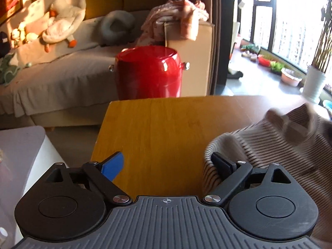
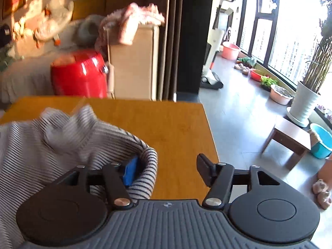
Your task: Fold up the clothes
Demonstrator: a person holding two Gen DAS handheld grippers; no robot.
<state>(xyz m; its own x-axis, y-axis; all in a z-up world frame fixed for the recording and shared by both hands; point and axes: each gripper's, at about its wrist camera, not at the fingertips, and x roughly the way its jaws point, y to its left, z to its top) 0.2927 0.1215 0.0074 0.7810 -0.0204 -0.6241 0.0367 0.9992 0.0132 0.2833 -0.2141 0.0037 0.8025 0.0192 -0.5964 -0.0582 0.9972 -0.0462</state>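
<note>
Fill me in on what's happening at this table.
A person is folding clothes with a hand-held gripper in each hand. A striped garment lies bunched on the wooden table. Both grippers are open: the left gripper has the cloth's edge against its right finger and nothing between the jaws, while the right gripper has a fold draped around its left finger. Neither is clamping the fabric. The garment looks blurred, so it is probably moving.

One striped garment (image 2: 62, 137) lies bunched on the single wooden table (image 2: 176, 128), off its left edge one red drum stool (image 1: 147, 74). Two grippers (image 1: 168, 164) (image 2: 166, 170) reach in. By the window stand one white planter (image 2: 305, 101), two pink basins (image 2: 230, 50) (image 2: 281, 94) and one blue bucket (image 2: 321, 143).
</note>
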